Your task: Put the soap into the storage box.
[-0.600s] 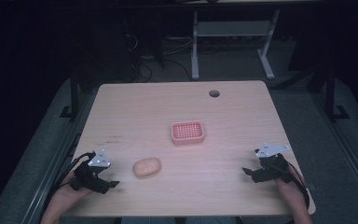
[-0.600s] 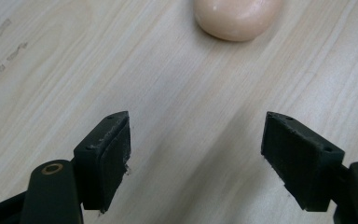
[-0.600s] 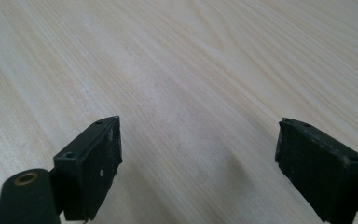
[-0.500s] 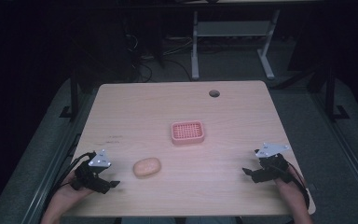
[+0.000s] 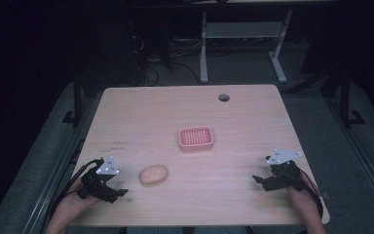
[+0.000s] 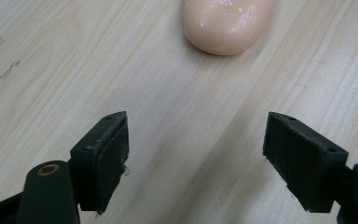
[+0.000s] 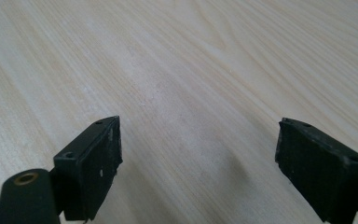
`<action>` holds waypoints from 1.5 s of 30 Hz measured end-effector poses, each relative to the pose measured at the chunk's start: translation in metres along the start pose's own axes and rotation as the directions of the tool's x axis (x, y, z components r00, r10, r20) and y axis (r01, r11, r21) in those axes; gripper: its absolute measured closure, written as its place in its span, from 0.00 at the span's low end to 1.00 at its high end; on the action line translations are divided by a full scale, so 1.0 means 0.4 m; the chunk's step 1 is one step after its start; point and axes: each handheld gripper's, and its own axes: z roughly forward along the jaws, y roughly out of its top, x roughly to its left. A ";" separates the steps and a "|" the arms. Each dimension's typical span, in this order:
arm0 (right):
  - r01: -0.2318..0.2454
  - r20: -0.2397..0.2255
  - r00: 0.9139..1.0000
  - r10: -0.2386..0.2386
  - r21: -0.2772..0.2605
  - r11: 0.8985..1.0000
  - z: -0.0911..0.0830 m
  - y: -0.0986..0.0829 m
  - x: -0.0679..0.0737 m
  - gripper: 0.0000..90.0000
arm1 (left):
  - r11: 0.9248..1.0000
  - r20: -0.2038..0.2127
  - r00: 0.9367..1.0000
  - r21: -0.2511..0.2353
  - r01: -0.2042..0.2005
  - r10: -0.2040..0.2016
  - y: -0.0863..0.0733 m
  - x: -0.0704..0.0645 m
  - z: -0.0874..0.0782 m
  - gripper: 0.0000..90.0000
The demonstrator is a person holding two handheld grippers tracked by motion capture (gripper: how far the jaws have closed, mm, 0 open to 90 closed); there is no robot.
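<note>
Both grippers are held with jaws spread wide and empty, so the soap (image 5: pixel 153 174), lying on the tabletop (image 5: pixel 141 112) just beside the left gripper (image 5: pixel 119 193), is best straddled squarely before closing.

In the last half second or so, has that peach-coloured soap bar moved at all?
No. In the high view the soap bar lies at the same spot, below and left of the pink soap dish, as before.

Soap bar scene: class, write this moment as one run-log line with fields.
left gripper: open, empty, facing soap bar | right gripper: open, empty, over bare table | soap dish: empty, mid-table | soap: untouched
</note>
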 end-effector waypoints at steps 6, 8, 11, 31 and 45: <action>0.000 -0.002 1.000 0.000 -0.001 1.000 0.000 0.000 0.001 0.16 | 1.000 0.002 1.000 0.005 -0.010 0.010 0.009 -0.005 0.000 0.25; 0.002 -0.001 1.000 -0.002 -0.001 1.000 0.000 0.000 0.001 0.16 | 1.000 -0.003 1.000 0.001 -0.012 0.012 0.011 -0.006 0.002 0.25; -0.001 -0.003 1.000 0.001 -0.003 1.000 0.000 0.001 0.001 0.16 | 1.000 -0.005 1.000 0.003 -0.020 0.020 0.015 -0.006 0.003 0.25; 0.004 -0.004 1.000 -0.004 -0.002 1.000 0.000 0.001 0.002 0.16 | 0.999 0.003 0.999 -0.001 -0.047 0.047 0.054 -0.018 0.009 0.25; 0.012 -0.004 1.000 -0.012 -0.006 1.000 -0.001 0.001 0.003 0.15 | 0.995 0.000 0.995 0.026 -0.097 0.097 0.096 -0.024 0.021 0.25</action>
